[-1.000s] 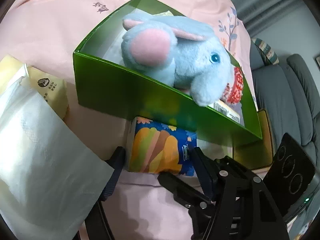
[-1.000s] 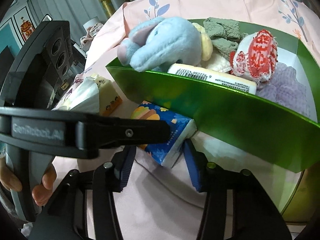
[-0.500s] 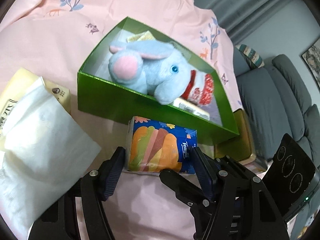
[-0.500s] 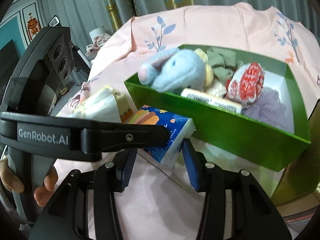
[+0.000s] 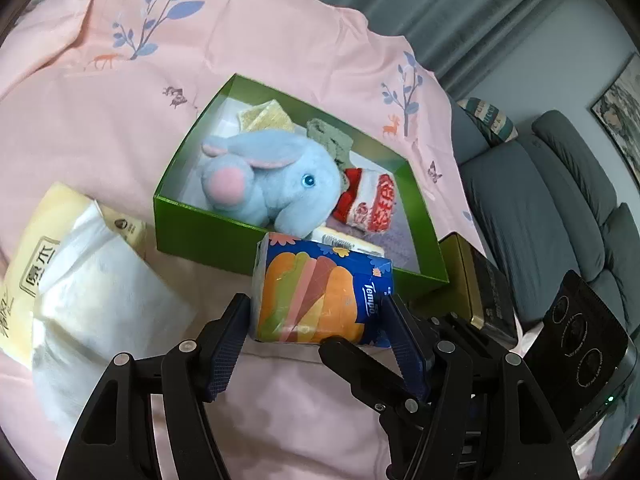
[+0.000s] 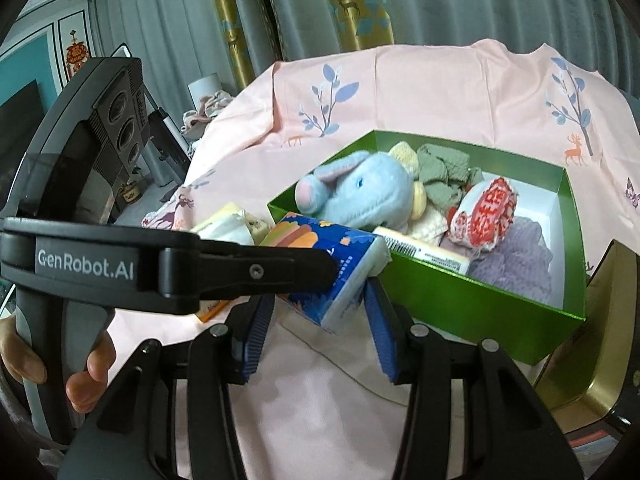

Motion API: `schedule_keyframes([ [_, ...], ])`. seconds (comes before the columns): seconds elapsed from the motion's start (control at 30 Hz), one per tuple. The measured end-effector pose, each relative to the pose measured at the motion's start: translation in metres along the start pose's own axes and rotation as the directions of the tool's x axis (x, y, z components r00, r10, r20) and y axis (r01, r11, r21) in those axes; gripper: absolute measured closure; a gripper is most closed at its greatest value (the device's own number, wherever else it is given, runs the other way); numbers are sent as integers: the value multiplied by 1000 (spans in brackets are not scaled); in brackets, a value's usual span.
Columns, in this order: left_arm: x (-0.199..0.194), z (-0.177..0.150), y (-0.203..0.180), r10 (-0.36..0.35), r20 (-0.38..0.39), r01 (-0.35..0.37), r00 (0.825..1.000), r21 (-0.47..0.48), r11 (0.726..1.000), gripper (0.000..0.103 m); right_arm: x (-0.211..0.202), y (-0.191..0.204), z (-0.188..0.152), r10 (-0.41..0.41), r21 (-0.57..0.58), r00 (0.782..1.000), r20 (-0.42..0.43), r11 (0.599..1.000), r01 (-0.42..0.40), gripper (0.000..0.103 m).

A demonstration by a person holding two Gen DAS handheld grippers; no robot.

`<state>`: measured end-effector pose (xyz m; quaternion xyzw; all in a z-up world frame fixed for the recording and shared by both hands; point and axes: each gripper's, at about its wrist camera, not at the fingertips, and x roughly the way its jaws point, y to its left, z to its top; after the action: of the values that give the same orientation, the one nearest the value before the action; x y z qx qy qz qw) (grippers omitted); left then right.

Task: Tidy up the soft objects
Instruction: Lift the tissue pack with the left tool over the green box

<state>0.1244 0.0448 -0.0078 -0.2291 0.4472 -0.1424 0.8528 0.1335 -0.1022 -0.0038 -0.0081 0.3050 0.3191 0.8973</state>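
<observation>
A blue and orange tissue pack [image 5: 320, 294] is held by both grippers just in front of the green box [image 5: 208, 236]. My left gripper [image 5: 316, 320] is shut on its two long sides. My right gripper [image 6: 320, 300] is shut on one end of the same pack [image 6: 332, 264]. The pack is lifted off the pink cloth, near the box's front wall [image 6: 460, 300]. The box holds a blue plush elephant [image 5: 276, 184], a red and white pouch [image 5: 372, 200], green and yellow cloths and a purple knit [image 6: 516, 252].
A large yellow tissue bag [image 5: 76, 272] with a white sheet sticking out lies left of the box. A gold tin [image 6: 592, 356] stands at the box's right end. A grey sofa [image 5: 552, 200] lies beyond the table edge. Pink cloth [image 5: 120, 120] covers the table.
Both grippers have risen and pulled back with the tissue pack, lifting it from the cloth to about the height of the box's front wall. The box looks smaller and farther away.
</observation>
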Motion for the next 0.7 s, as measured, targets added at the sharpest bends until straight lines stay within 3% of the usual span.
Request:
schedule_keyframes([
  [0.7,2,36,-37,27,37,-31,999,101,994,35,-16,-21,24,-2,36,995,97,999,-2,57],
])
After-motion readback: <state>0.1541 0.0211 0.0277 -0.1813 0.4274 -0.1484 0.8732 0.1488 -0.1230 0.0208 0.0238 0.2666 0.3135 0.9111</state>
